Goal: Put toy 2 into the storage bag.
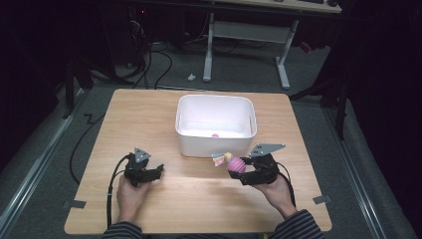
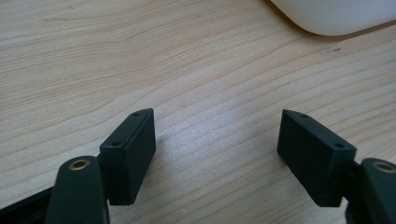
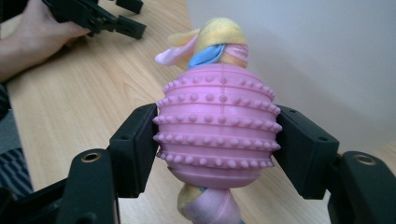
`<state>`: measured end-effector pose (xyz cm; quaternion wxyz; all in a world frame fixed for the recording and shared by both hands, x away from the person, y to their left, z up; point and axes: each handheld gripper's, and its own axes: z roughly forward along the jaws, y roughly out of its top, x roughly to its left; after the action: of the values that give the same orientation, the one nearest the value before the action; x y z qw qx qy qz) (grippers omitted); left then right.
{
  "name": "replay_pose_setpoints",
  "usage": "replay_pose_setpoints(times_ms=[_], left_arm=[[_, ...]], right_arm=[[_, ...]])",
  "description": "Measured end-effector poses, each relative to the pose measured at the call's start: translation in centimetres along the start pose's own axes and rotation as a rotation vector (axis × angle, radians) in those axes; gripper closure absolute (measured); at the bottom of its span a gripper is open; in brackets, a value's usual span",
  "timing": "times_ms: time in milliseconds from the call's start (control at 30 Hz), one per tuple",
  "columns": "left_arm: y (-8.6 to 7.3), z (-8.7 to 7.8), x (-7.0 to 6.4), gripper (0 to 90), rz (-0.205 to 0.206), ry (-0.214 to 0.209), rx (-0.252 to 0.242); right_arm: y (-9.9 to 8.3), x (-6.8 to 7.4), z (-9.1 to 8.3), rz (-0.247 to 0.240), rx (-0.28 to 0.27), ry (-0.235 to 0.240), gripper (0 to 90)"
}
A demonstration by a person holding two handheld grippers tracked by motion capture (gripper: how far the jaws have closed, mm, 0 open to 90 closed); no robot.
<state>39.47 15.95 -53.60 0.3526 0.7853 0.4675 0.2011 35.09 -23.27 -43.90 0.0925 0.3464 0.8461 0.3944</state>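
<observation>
A pink studded rubber toy point(image 3: 217, 126) on a knotted rope of yellow, blue and pink cloth sits between the jaws of my right gripper point(image 3: 217, 144), which is shut on it. In the high view that toy point(image 1: 235, 165) hangs just in front of the white bin point(image 1: 188, 142), with my right gripper point(image 1: 242, 173) behind it. My left gripper point(image 1: 158, 170) rests low over the wooden table point(image 1: 149, 114) at the left, open. In the left gripper view its jaws point(image 2: 217, 140) stand wide apart with bare wood between them.
The white bin's wall point(image 3: 303, 60) stands right behind the toy, and a small pink thing point(image 1: 215, 135) lies inside the bin. A corner of the bin point(image 2: 327, 18) lies ahead of the left gripper. Cables trail off the table's left edge.
</observation>
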Motion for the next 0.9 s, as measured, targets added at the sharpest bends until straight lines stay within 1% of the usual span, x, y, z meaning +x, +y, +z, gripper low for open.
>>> replay_pose_setpoints(times_ms=[33,67,167,233,300,367,433,567,733,767,800,900], left_arm=[[0.0,0.0,0.0,27.8,0.000,0.000,0.000],[0.0,0.0,0.0,27.6,0.002,0.000,0.000],[0.0,0.0,0.0,27.6,0.003,0.000,0.001],[0.0,0.0,0.0,27.5,0.003,0.000,0.001],[0.0,0.0,0.0,27.5,0.002,0.000,0.001],[0.0,0.0,0.0,27.8,0.000,-0.001,0.000],[0.0,0.0,0.0,28.0,0.000,0.000,0.000],[0.0,0.0,0.0,28.1,-0.001,-0.001,0.000],[0.0,0.0,0.0,28.1,-0.001,-0.001,0.000],[0.0,0.0,0.0,28.1,-0.001,-0.001,0.000],[0.0,0.0,0.0,28.1,-0.001,-0.001,0.000],[0.0,0.0,0.0,28.2,-0.001,-0.001,0.000]], right_arm=[[0.0,-0.1,-0.2,-0.004,0.009,-0.022,34.8],[0.1,-0.1,-0.3,-0.013,0.011,-0.033,34.8],[0.3,-0.1,-1.3,-0.026,0.001,-0.043,34.8],[0.7,-0.2,-2.2,-0.039,-0.003,-0.058,34.8],[1.2,-0.2,-3.1,-0.050,-0.007,-0.079,34.8],[1.7,-0.2,-3.8,-0.072,-0.010,-0.107,34.8],[2.1,-0.4,-4.4,-0.075,-0.016,-0.101,34.8],[2.8,-0.7,-5.4,-0.076,-0.024,-0.108,34.9],[4.3,-0.9,-6.9,-0.072,-0.064,-0.090,34.9],[4.3,-0.9,-6.9,-0.072,-0.064,-0.090,34.9],[5.1,-1.2,-7.4,-0.072,-0.075,-0.095,34.9],[6.0,-1.8,-7.8,-0.065,-0.078,-0.109,34.8]])
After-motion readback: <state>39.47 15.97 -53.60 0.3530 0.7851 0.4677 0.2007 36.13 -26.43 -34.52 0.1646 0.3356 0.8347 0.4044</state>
